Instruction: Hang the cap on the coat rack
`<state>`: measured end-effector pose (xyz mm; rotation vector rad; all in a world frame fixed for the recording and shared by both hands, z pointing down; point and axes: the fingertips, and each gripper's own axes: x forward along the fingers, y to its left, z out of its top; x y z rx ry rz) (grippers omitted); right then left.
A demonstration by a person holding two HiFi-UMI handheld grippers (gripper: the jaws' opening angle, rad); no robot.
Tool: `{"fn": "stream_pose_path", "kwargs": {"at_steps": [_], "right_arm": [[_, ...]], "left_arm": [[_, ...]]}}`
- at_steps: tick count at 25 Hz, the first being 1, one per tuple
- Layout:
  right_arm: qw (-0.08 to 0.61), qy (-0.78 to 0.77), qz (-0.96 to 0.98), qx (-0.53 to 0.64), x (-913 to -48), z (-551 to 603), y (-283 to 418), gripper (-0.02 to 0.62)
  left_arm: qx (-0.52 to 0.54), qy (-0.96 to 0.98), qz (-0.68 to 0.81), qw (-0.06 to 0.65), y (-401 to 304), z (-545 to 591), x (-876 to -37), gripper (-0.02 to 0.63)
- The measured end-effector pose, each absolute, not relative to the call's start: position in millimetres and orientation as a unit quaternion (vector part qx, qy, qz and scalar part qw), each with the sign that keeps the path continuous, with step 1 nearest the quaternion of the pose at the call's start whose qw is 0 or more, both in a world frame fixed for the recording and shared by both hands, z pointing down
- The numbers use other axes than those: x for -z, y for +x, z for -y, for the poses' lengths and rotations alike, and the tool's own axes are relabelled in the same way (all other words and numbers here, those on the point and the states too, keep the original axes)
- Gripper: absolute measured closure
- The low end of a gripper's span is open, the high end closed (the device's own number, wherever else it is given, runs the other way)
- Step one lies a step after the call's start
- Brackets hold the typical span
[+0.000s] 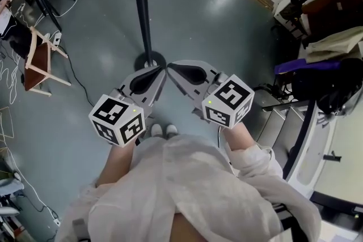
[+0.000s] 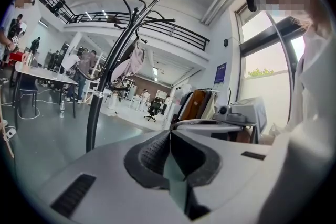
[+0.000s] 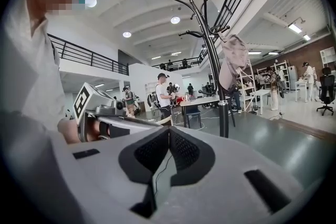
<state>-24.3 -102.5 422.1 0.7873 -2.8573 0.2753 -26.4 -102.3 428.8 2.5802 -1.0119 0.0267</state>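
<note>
Grey-green polished floor (image 1: pixel 227 20) fills a large open workshop, with white benches (image 3: pixel 202 101) and several people standing well beyond the coat rack. The tall black metal coat rack (image 1: pixel 142 3) stands directly ahead of the person, its round base on the floor just beyond both gripper tips.

The pale pink-beige fabric cap (image 3: pixel 232 60) hangs from one of the curved hooks near the top of the coat rack, drooping beside the pole. The left gripper view shows the same cap (image 2: pixel 135 60) high on the rack (image 2: pixel 100 94), well apart from either gripper.

The left gripper (image 1: pixel 154 74) and the right gripper (image 1: pixel 180 69) sit low in front of the person's white shirt, angled in towards each other so that their tips nearly meet on the near side of the rack's base. The left gripper (image 2: pixel 169 136) has its dark ribbed fingers (image 2: pixel 152 153) clenched tip to tip with nothing between them. The right gripper (image 3: pixel 169 132) is likewise clenched and empty.

Judging from this, the hanging step looks complete: the cap is on a hook and neither gripper holds it. What remains is probably only to check that the cap sits securely. If it seemed loose, the next move would call for raising one gripper to the top of the coat rack, releasing the fingers, and nudging the cap deeper onto its hook.
</note>
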Motion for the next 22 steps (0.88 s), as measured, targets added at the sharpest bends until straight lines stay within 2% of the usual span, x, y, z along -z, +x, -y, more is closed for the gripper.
{"fn": "stream_pose_path", "kwargs": {"at_steps": [22], "right_arm": [[0.17,0.229,0.957,-0.052,-432.5,77.9,-15.6,0.592]], "left_arm": [[-0.02,0.917,0.351,0.186,-29.0,86.0,-435.1,0.589]]}}
